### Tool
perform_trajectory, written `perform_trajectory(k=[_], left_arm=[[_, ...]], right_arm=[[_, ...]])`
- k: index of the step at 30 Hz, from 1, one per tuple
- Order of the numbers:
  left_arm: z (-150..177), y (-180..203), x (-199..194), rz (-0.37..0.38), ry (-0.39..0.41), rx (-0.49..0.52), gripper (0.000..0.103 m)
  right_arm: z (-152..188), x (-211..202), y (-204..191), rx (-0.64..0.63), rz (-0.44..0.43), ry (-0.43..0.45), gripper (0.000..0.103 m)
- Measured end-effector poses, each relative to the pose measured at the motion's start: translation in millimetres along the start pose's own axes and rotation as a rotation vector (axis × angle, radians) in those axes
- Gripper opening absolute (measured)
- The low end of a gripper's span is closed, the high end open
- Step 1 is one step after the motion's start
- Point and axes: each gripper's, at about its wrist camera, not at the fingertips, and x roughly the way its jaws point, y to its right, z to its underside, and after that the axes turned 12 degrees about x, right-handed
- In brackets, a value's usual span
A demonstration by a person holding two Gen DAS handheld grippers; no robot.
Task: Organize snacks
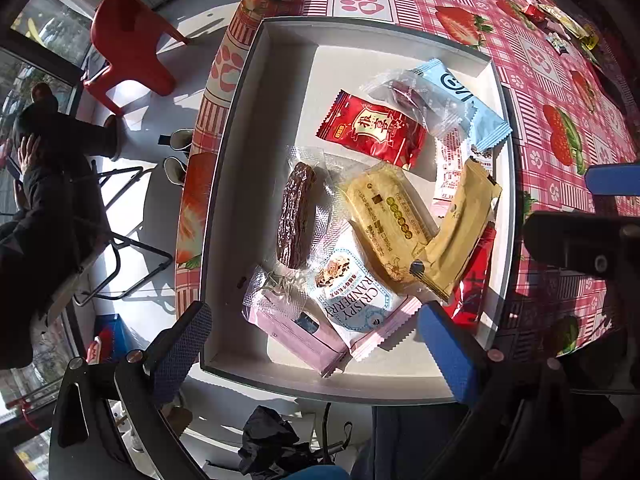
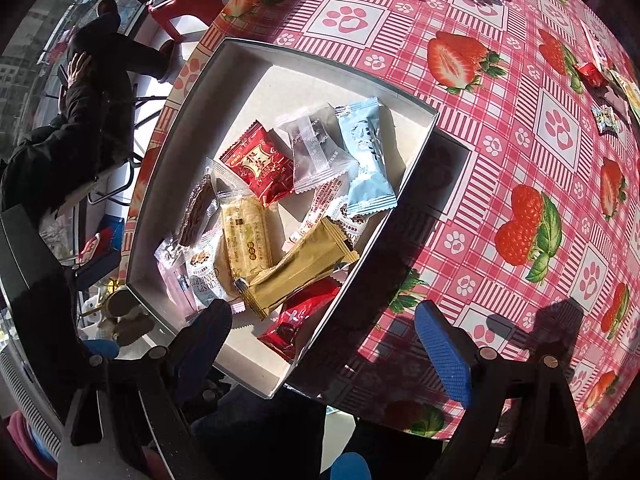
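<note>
A white box (image 1: 256, 92) (image 2: 224, 76) at the table's near-left corner holds several wrapped snacks: a red packet (image 1: 372, 130) (image 2: 260, 166), a light blue packet (image 1: 468, 104) (image 2: 366, 156), a gold bar (image 1: 460, 236) (image 2: 300, 268), a yellow cake (image 1: 388, 216), a dark date pack (image 1: 296, 216) and a cranberry packet (image 1: 352, 296). My left gripper (image 1: 316, 344) hovers open and empty over the box's near end. My right gripper (image 2: 320, 344) is open and empty above the box's near right wall.
More loose snacks (image 1: 560, 28) (image 2: 604, 92) lie at the far right of the strawberry tablecloth (image 2: 500, 160). A red chair (image 1: 128, 48) and a seated person (image 1: 44, 184) are left of the table. The right gripper's body (image 1: 580, 240) shows at the left view's right edge.
</note>
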Motion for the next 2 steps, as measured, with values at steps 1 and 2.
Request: perform_trajectory(k=[1,2], left_arm=[[-0.7,-3.3,-1.1,0.015,0.012,-0.002,0.103],[-1.8,-4.5,-2.4,0.017,0.019,-0.001,0.103]], right_arm=[[-0.3,0.5,-1.0,-0.002,-0.002,0.001,0.094],[-0.9,0.9,-2.3,-0.004,-0.005,0.001,0.094]])
